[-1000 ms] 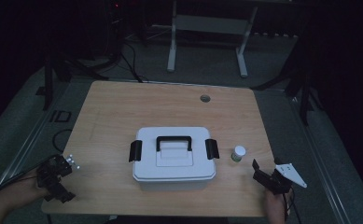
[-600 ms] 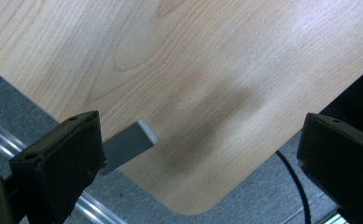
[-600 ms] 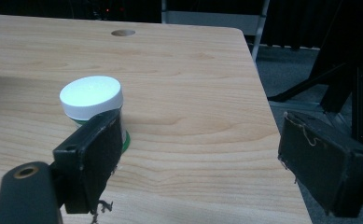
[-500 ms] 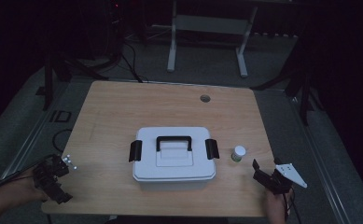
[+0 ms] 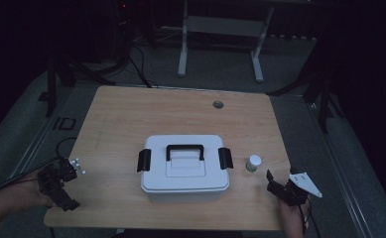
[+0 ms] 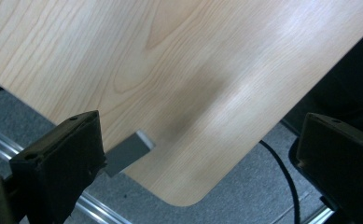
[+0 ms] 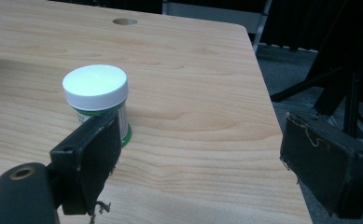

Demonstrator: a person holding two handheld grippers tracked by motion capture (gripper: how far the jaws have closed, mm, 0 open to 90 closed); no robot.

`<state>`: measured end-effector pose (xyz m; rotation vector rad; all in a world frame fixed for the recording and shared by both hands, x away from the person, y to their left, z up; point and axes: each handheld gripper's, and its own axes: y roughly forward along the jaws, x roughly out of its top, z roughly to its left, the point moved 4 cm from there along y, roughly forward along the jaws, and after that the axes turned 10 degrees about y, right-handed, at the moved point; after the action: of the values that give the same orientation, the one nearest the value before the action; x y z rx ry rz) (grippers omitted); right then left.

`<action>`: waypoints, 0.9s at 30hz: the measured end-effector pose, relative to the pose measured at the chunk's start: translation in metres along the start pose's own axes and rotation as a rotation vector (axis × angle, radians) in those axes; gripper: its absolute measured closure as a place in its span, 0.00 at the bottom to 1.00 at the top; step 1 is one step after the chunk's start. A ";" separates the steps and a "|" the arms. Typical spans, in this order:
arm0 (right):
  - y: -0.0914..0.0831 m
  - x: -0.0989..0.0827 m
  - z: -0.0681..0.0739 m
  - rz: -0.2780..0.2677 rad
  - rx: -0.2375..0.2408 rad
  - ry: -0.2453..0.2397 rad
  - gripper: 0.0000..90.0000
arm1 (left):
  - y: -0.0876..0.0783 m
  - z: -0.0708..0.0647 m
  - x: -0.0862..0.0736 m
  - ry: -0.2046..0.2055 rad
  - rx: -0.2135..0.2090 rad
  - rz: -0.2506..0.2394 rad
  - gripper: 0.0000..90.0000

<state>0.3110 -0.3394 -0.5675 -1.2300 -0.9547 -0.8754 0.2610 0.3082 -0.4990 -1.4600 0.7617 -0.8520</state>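
Step looks like the approach to the small white-capped jar (image 7: 96, 98). Right gripper (image 7: 207, 163) has jaws spread wide, empty; jar stands upright on table (image 5: 131, 124) just ahead of its left jaw, off-centre. Next move prob. needs shifting toward the jar so both jaws straddle it, then closing. Left gripper (image 6: 202, 163) also spread, empty, over table corner; white box (image 5: 184, 166) sits between the two grippers.

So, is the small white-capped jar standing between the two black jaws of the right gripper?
No, the small white-capped jar stands upright on the wooden table beyond the left jaw of the open right gripper, not between the jaws.
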 end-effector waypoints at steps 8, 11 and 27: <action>0.001 0.000 0.000 0.003 0.007 0.000 0.14 | -0.011 -0.004 0.017 0.039 -0.016 0.005 0.00; 0.001 0.000 0.000 0.001 0.008 0.004 0.14 | -0.018 -0.006 0.025 0.058 -0.014 -0.005 0.00; 0.002 0.001 -0.002 0.019 0.044 0.035 0.15 | -0.050 -0.017 0.074 0.180 0.008 -0.006 0.01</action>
<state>0.3131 -0.3415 -0.5677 -1.1812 -0.9284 -0.8535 0.2828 0.2396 -0.4443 -1.3918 0.8871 -0.9997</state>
